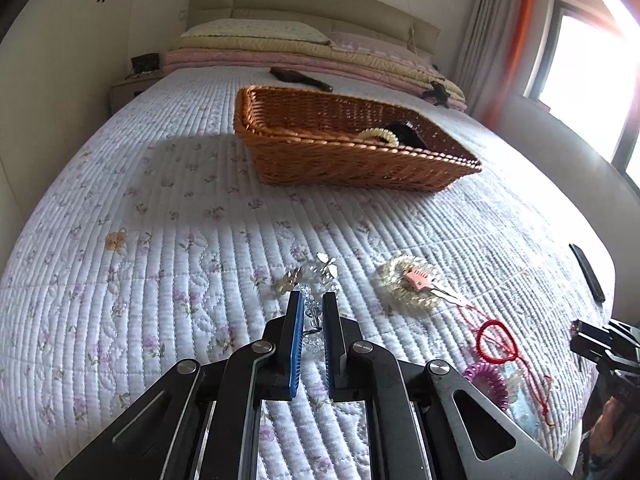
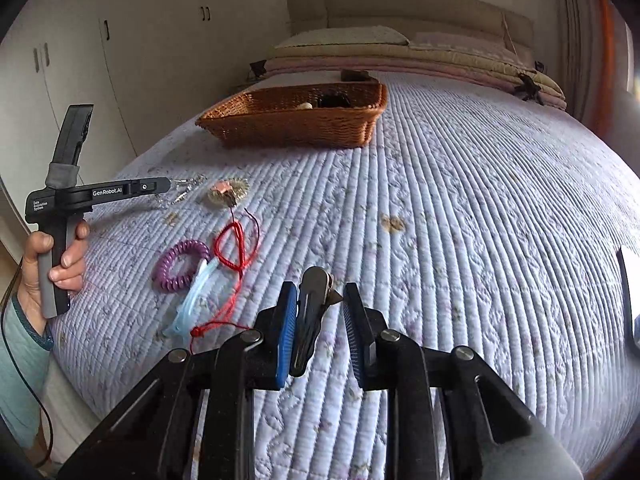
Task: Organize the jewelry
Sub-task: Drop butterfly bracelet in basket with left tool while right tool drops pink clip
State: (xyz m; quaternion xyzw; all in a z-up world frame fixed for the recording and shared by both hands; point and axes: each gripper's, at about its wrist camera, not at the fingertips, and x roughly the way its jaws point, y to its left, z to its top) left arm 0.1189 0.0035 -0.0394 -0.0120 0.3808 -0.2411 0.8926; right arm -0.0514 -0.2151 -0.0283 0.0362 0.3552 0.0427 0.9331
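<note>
Your left gripper was closed right down on the clear bead bracelet, low over the quilt at the near end of the bed. Your right gripper sat partly open, a black hair clip between its pads and against the left one; whether it was pinched, you couldn't tell. Left of it lay the red cord, purple coil tie and pale blue clip. The basket stood farther up the bed, a cream bracelet inside.
</note>
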